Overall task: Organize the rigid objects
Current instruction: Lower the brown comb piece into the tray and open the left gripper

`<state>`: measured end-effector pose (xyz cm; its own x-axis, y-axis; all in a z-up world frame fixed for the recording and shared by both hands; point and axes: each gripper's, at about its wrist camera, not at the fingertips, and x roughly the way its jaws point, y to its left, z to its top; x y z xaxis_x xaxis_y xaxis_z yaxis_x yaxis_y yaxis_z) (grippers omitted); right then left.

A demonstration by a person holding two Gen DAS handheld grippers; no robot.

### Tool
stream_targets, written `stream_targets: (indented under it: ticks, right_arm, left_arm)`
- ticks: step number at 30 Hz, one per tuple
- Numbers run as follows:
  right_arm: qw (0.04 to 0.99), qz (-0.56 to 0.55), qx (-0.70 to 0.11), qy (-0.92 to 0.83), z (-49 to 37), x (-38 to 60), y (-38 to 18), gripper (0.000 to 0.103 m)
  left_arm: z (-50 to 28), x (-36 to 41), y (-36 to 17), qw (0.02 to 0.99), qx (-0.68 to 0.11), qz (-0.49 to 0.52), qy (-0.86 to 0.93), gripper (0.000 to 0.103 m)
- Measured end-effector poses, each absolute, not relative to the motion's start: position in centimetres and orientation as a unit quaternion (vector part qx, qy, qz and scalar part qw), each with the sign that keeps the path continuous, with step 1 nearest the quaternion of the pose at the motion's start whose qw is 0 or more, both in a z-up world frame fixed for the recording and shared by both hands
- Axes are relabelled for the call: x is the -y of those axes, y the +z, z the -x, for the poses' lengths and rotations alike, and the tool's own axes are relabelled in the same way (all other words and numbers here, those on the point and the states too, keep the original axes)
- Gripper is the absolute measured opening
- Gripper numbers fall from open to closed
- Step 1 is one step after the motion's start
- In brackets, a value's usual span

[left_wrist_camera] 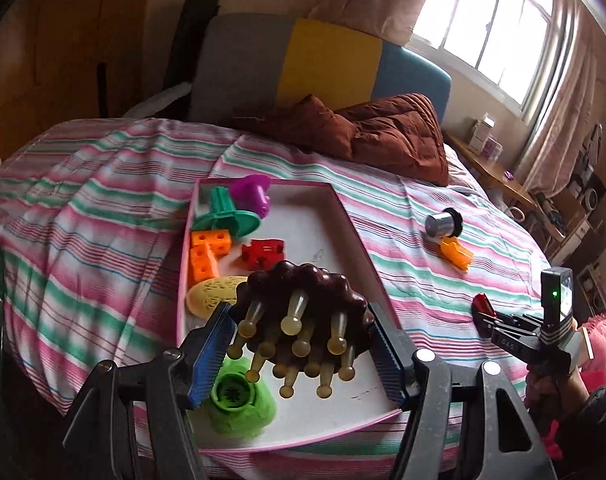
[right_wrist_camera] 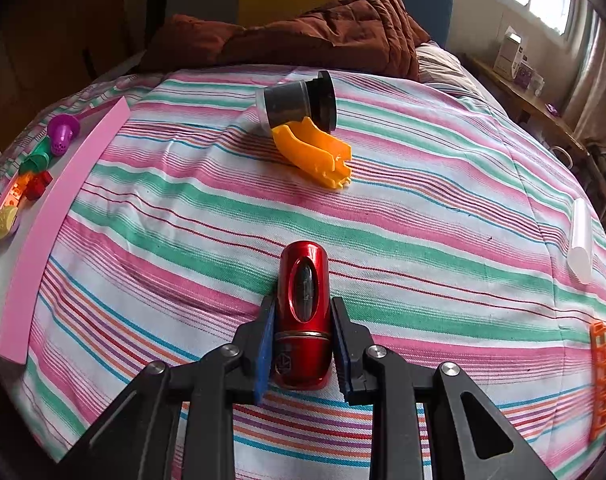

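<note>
My left gripper [left_wrist_camera: 299, 344] is shut on a dark brown scalp massager brush [left_wrist_camera: 303, 300] with amber bristles and holds it above the pink-rimmed white tray [left_wrist_camera: 335, 216]. The tray holds a purple toy [left_wrist_camera: 252, 194], a teal piece [left_wrist_camera: 227, 216], orange blocks [left_wrist_camera: 205, 254], a red block [left_wrist_camera: 262, 253], a yellow disc [left_wrist_camera: 213, 294] and a green piece [left_wrist_camera: 239, 404]. My right gripper [right_wrist_camera: 303, 340] is shut on a red metallic cylinder [right_wrist_camera: 304, 304] just over the striped bedspread; the gripper also shows in the left wrist view [left_wrist_camera: 487, 312].
A black and silver cylinder [right_wrist_camera: 299, 100] and an orange plastic piece [right_wrist_camera: 315, 152] lie together on the bed beyond my right gripper. A white tube [right_wrist_camera: 581, 240] and an orange comb-like piece [right_wrist_camera: 603, 376] lie at the right. A brown quilt [right_wrist_camera: 323, 32] is at the bed's head.
</note>
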<state>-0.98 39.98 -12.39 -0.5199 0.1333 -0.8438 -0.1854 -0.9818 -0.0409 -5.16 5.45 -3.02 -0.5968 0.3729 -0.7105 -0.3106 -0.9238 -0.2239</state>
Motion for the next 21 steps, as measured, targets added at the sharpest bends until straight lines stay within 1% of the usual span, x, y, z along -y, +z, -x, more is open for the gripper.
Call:
stream_targets:
  ticks: [4,11,14,18,21]
  right_arm:
    - [0.092,0.482,-0.028,0.871,1.0,-40.0,-12.4,0.026]
    - [0.092,0.481,-0.029,0.871,1.0,-40.0,-12.4,0.026]
    - [0.092,0.481,-0.029,0.871,1.1,-40.0,-12.4,0.027]
    - [0.092,0.481,-0.028,0.871,1.1,-40.1,-12.4,0.027]
    - [0.092,0.481,-0.031,0.871,1.1,-40.0,-12.4,0.027]
  left_arm:
    - [5.7,-4.8,-3.5,0.183,0.040,0.404,0.895,0.066]
    - [8.3,-6.4,-4.1,0.188,0.034,0.394,0.899,0.067]
    - [10.2,-6.8,-5.1,0.196,0.056,0.411,0.888,0.067]
    - [11.1,-7.5,-6.6,0.185,0.038,0.419,0.888,0.067]
    - [11.8,-7.2,-8.0,0.180,0.049,0.449,0.874,0.068]
